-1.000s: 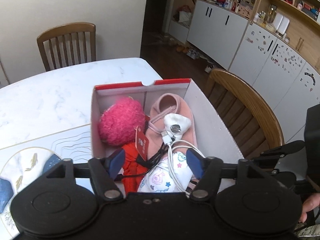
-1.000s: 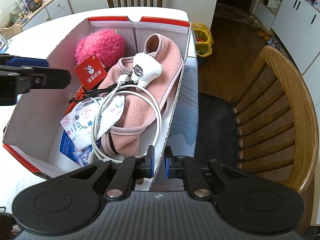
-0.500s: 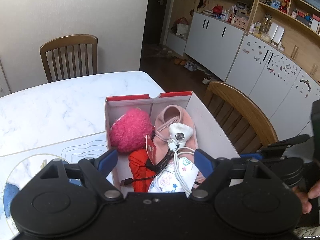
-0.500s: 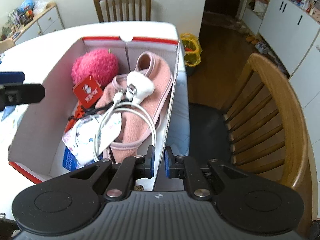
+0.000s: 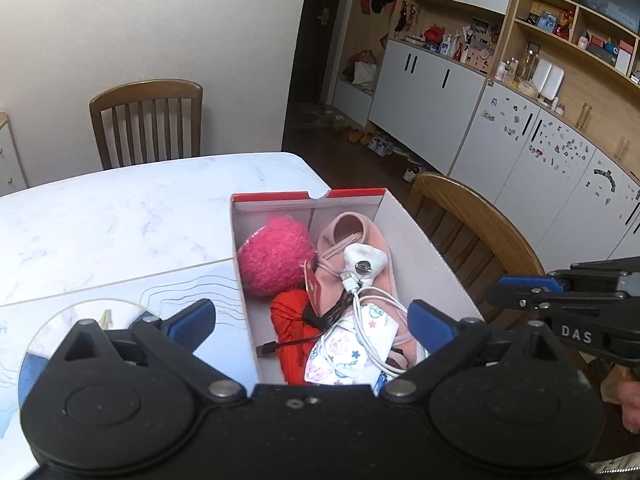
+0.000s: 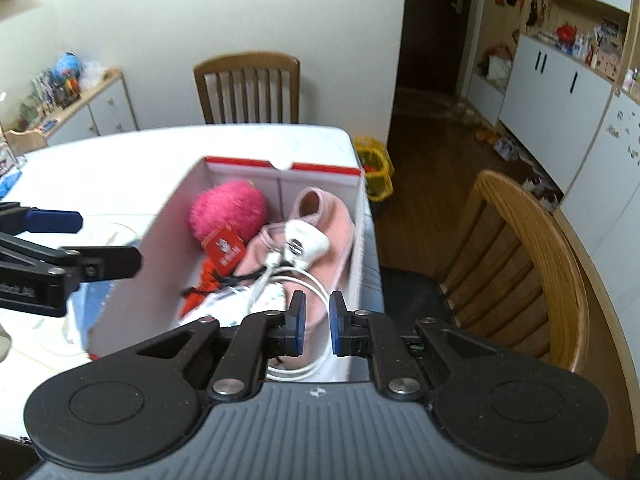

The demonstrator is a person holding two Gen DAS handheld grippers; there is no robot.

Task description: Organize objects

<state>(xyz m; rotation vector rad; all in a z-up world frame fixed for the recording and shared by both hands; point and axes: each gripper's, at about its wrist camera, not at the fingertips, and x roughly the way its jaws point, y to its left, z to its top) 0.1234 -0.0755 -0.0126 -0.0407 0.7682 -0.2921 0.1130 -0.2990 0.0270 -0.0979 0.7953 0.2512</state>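
Note:
A white box with a red rim (image 5: 424, 248) (image 6: 356, 216) stands on the table's right side. It holds a pink fluffy ball (image 5: 274, 256) (image 6: 228, 210), a pink garment (image 5: 360, 232) (image 6: 324, 216), a white charger with cable (image 5: 365, 262) (image 6: 306, 240), a red cloth (image 5: 292, 316) and a patterned cloth (image 5: 348, 352). My left gripper (image 5: 312, 320) is open and empty, above the box's near end. My right gripper (image 6: 317, 322) is nearly shut with a narrow gap, empty, above the box's near right corner.
The white marble table (image 5: 112, 216) carries a printed mat (image 5: 100, 312) left of the box. Wooden chairs stand at the far side (image 5: 148, 120) (image 6: 248, 84) and right of the box (image 5: 480, 232) (image 6: 532, 264). A yellow bin (image 6: 376, 168) sits on the floor.
Both grippers have risen and drawn back from the box, which now looks smaller and farther. The left jaws have opened wider; the right jaws have parted slightly from shut.

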